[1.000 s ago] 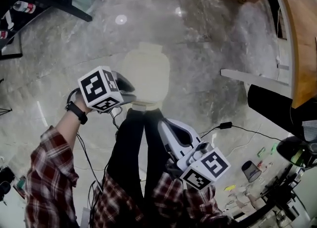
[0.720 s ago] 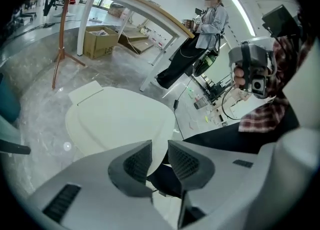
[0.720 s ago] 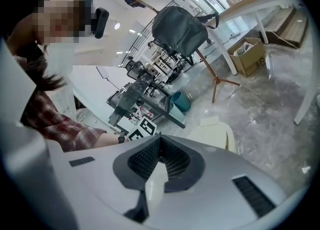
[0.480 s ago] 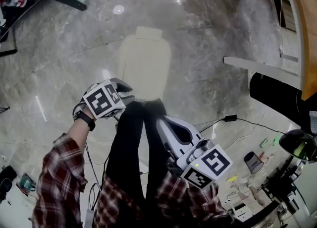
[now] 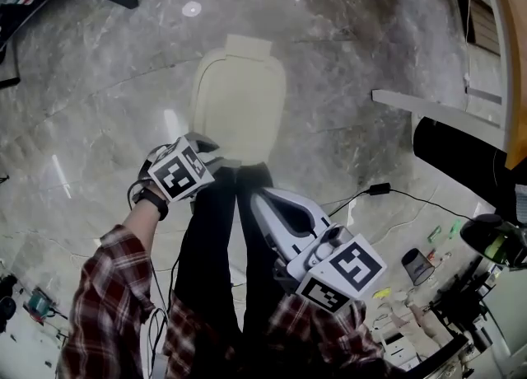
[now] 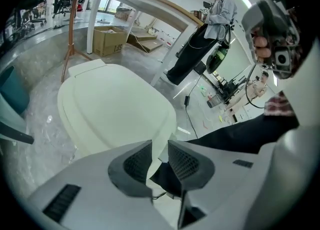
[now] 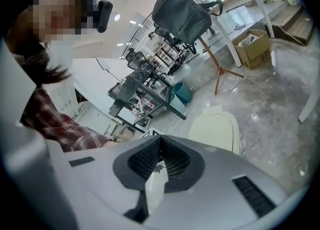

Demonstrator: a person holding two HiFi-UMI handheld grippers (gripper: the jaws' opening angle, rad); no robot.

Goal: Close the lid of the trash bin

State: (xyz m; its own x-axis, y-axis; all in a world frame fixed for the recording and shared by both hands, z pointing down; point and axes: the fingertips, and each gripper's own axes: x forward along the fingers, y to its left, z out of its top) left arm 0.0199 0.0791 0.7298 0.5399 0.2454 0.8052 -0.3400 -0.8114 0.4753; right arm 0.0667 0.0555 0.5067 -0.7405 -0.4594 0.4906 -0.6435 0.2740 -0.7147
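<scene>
As we look down from the head view, the cream trash bin [image 5: 239, 97] stands on the grey marble floor [image 5: 346, 56] just ahead of our black trousers [image 5: 214, 237]. Its lid [image 5: 240, 81] lies flat down on the body, with the hinge tab on the bin's far side.

Our left gripper [image 6: 159, 149] sits at the bin's near left corner. Its jaws are a narrow gap apart with nothing between them, and through that gap we see the bin's edge and our trouser leg. We cannot tell whether the gripper touches the bin.

Our right gripper [image 7: 160, 141] hangs nearer to us than the bin, over our right leg. It points toward the bin, and its jaws are pressed together at the tips and hold nothing.

Each gripper carries a cube with black-and-white square markers. Beyond the bin, in the left gripper view, a cardboard box [image 6: 110, 41] sits on the floor, and its print is too small for us to read. To the right of the bin in that view a person [image 6: 210, 29] stands by a wooden table. A black cable [image 5: 395, 194] trails over the floor to the bin's right.
</scene>
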